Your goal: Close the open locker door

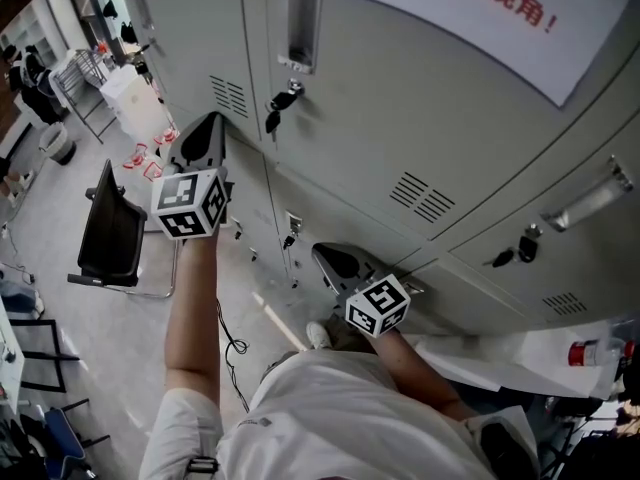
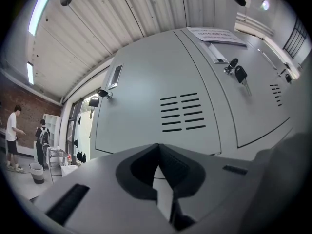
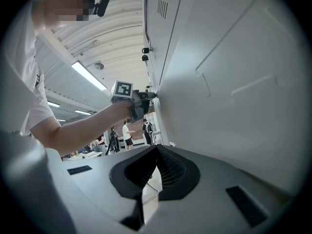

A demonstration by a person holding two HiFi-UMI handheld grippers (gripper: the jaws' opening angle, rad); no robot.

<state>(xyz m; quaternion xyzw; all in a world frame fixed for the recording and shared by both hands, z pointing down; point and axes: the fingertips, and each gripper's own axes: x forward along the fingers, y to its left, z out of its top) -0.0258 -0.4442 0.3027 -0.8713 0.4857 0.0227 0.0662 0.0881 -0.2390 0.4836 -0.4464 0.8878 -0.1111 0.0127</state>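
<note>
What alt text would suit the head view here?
Seen from above, a person points two grey handheld grippers, the left gripper higher and the right gripper lower, at a wall of pale grey metal locker doors; a bunch of dark keys hangs from one lock.

The pale grey floor [image 1: 50, 308] carries a black chair [image 1: 110, 233] on a thin metal frame and a loose black cable [image 1: 232, 346], with a wire rack [image 1: 85, 86] and a small round bin [image 1: 58, 143] farther off. Overhead runs a ribbed white ceiling [image 2: 122, 18] with long strip lights [image 2: 43, 4] lit. A red brick wall [image 2: 14, 108] closes the far end, where a person in a white top [image 2: 11, 130] stands beside another in dark clothes [image 2: 43, 143].
</note>
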